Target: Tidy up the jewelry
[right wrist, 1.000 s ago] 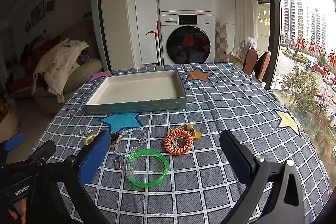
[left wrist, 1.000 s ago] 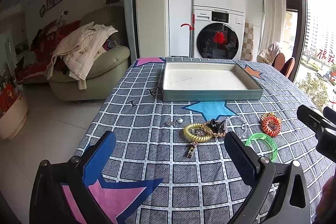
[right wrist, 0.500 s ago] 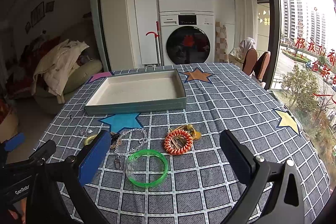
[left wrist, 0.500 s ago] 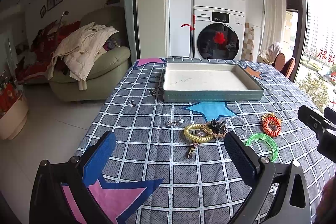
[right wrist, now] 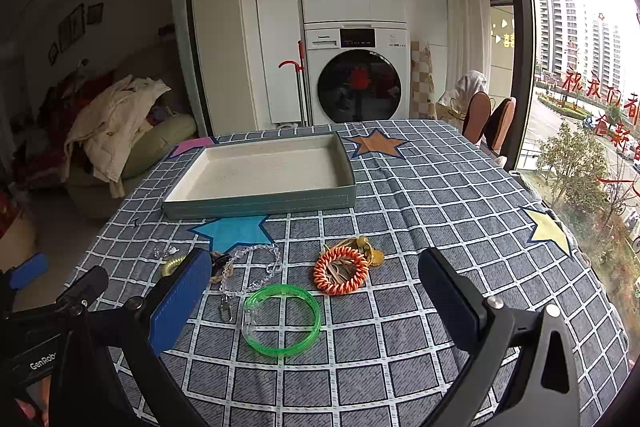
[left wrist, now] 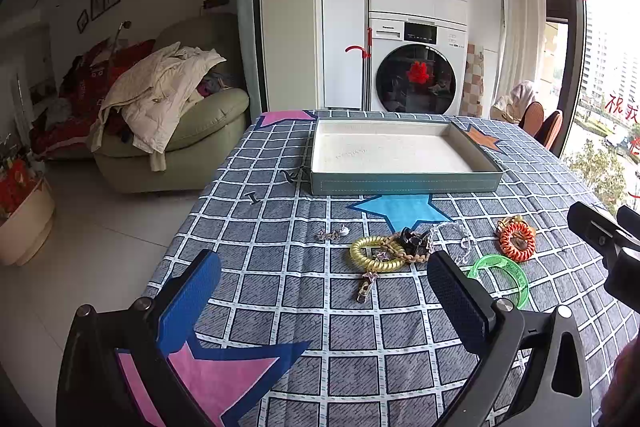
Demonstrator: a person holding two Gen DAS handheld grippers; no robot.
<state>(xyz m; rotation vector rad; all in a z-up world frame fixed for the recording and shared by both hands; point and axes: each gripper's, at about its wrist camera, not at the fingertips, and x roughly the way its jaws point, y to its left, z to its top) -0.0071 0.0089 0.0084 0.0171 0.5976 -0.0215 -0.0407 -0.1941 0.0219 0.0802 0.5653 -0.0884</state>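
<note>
An empty teal tray with a white lining sits mid-table. In front of it lie a yellow coil band, a brown chain, a clear bead chain, an orange coil band, a green bangle and small silver earrings. My left gripper is open and empty, hovering near the yellow band. My right gripper is open and empty, hovering over the green bangle.
The table carries a grey checked cloth with stars. Small dark clips lie left of the tray. A sofa with clothes stands left, stacked washers behind, chairs and a window at right.
</note>
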